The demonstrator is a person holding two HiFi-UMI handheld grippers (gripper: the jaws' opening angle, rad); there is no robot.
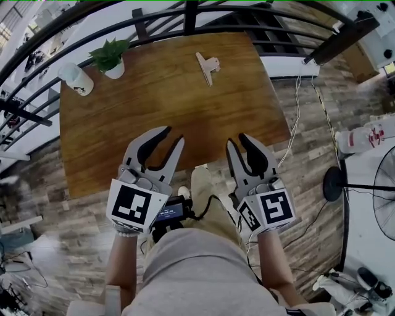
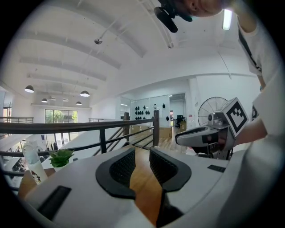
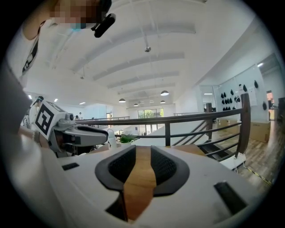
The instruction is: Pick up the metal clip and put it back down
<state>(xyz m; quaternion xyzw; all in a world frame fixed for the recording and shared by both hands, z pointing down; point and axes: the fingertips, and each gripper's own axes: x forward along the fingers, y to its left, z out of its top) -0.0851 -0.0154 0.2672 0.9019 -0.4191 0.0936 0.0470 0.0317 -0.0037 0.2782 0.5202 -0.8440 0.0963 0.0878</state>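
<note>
The metal clip [image 1: 207, 65] lies on the far side of the wooden table [image 1: 154, 117], right of its middle. My left gripper [image 1: 173, 135] hovers over the table's near edge, open, with only bare wood showing between its pads [image 2: 122, 167]. My right gripper [image 1: 237, 140] is beside it at the same edge, also open and empty [image 3: 143, 151]. Both point toward the far side, well short of the clip. Neither gripper view shows the clip. In the left gripper view the right gripper [image 2: 209, 133] appears at the right.
A small potted plant [image 1: 111, 57] and a white bottle [image 1: 76, 79] stand at the table's far left corner. A black railing [image 1: 185, 18] curves behind the table. A fan [image 1: 379, 188], cables [image 1: 296, 117] and a bottle [image 1: 364, 139] are on the right.
</note>
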